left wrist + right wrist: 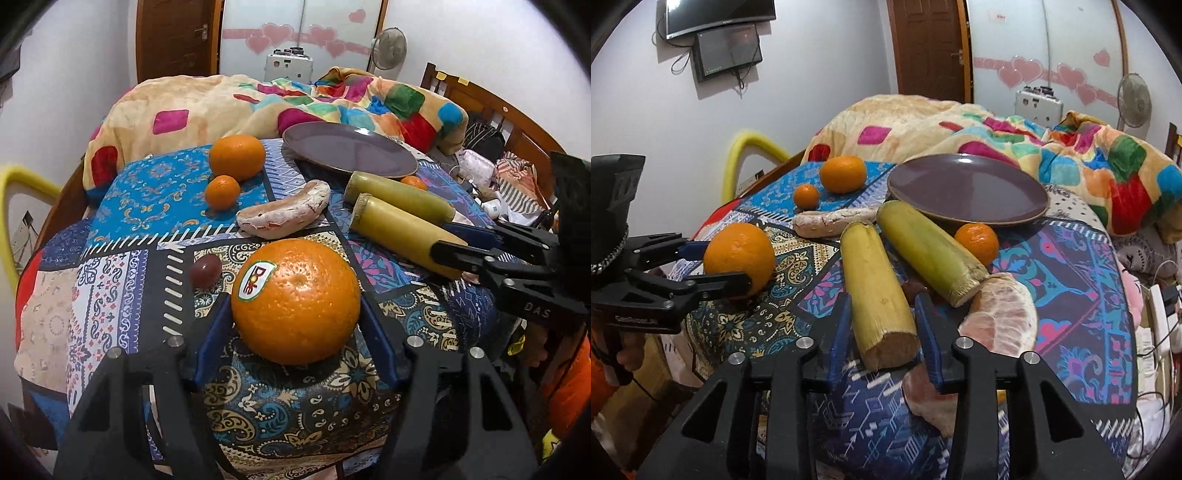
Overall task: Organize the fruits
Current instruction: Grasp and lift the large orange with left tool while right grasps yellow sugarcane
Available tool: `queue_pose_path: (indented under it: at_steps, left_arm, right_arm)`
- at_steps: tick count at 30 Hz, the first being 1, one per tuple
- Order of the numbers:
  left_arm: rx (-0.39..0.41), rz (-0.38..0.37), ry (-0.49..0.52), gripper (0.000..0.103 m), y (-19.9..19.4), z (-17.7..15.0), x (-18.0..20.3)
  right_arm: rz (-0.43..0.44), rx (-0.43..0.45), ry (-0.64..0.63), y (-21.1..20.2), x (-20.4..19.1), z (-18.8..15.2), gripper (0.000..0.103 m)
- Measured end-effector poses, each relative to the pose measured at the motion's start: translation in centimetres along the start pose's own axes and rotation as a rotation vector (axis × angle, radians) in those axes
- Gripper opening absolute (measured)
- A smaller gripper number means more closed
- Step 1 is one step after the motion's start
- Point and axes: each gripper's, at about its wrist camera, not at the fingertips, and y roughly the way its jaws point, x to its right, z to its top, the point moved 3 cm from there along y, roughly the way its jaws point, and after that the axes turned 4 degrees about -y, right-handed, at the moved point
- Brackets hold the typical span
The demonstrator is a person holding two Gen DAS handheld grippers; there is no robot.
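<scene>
My left gripper [295,314] is shut on a large orange with a Dole sticker [295,301], resting on the patterned cloth; it also shows in the right wrist view [738,258]. My right gripper [882,314] is closed around the near end of a yellow-green sugarcane piece [877,291], seen from the left [402,236]. A second cane piece [927,251] lies beside it. An empty purple plate [967,188] sits behind. A mandarin [977,243], two more oranges [843,173] [806,195], pomelo segments [1001,321] [284,214] and a grape [205,270] lie around.
The patterned cloth [122,280] covers a rounded surface that drops off at the edges. A colourful blanket [229,107] is bunched behind the plate. A wooden bed frame [495,107] and clutter are at the right, a fan [1134,99] at the back.
</scene>
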Motion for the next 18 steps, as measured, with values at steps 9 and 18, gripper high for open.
queue_pose_path:
  at_steps: [9,18]
  left_arm:
    - [0.031,0.023,0.038,0.068,0.8,0.5,0.5]
    - [0.028,0.015,0.042,0.068,1.3,0.7,0.3]
  right_arm:
    - [0.031,-0.095,-0.043,2.7,-0.3,1.4,0.038]
    - [-0.01,-0.132,-0.138,3.9,-1.6,1.7,0.032]
